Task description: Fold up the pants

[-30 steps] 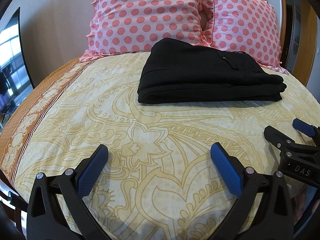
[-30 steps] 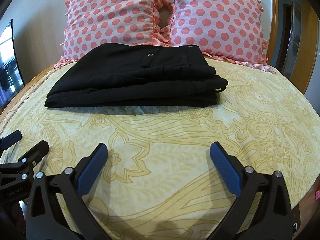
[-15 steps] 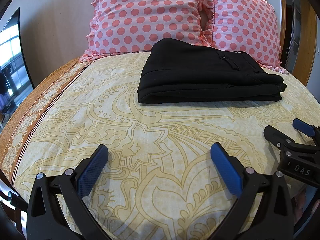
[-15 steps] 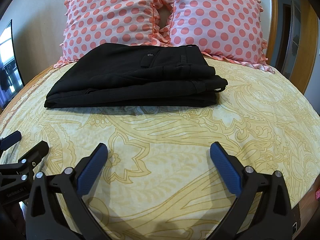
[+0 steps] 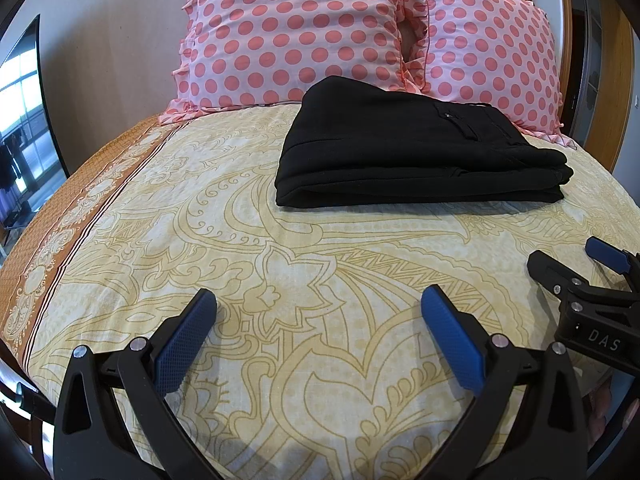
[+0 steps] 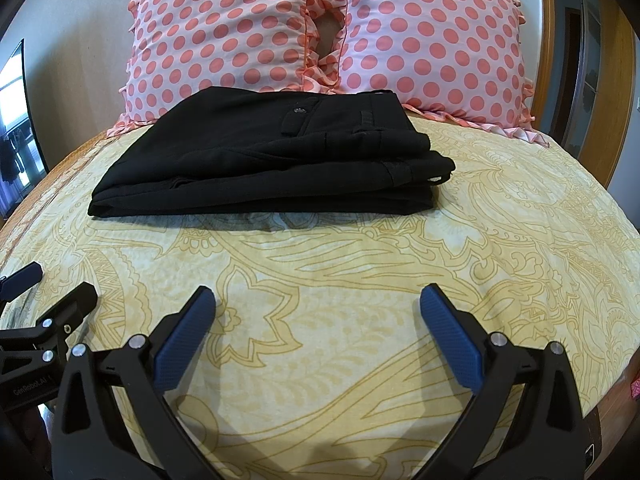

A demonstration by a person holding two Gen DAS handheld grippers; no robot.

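The black pants (image 5: pixel 404 152) lie folded in a flat stack on the bed, near the pillows; they also show in the right wrist view (image 6: pixel 272 160). My left gripper (image 5: pixel 318 320) is open and empty, low over the bedspread and well short of the pants. My right gripper (image 6: pixel 316 320) is open and empty too, at the near end of the bed. Each gripper shows at the edge of the other's view: the right gripper (image 5: pixel 576 268) and the left gripper (image 6: pixel 52 284).
Two pink polka-dot pillows (image 5: pixel 296 32) (image 6: pixel 432 40) stand behind the pants against a wooden headboard. The yellow patterned bedspread (image 5: pixel 320 248) has an orange border (image 5: pixel 60 216) at the left. A window (image 5: pixel 20 108) is at far left.
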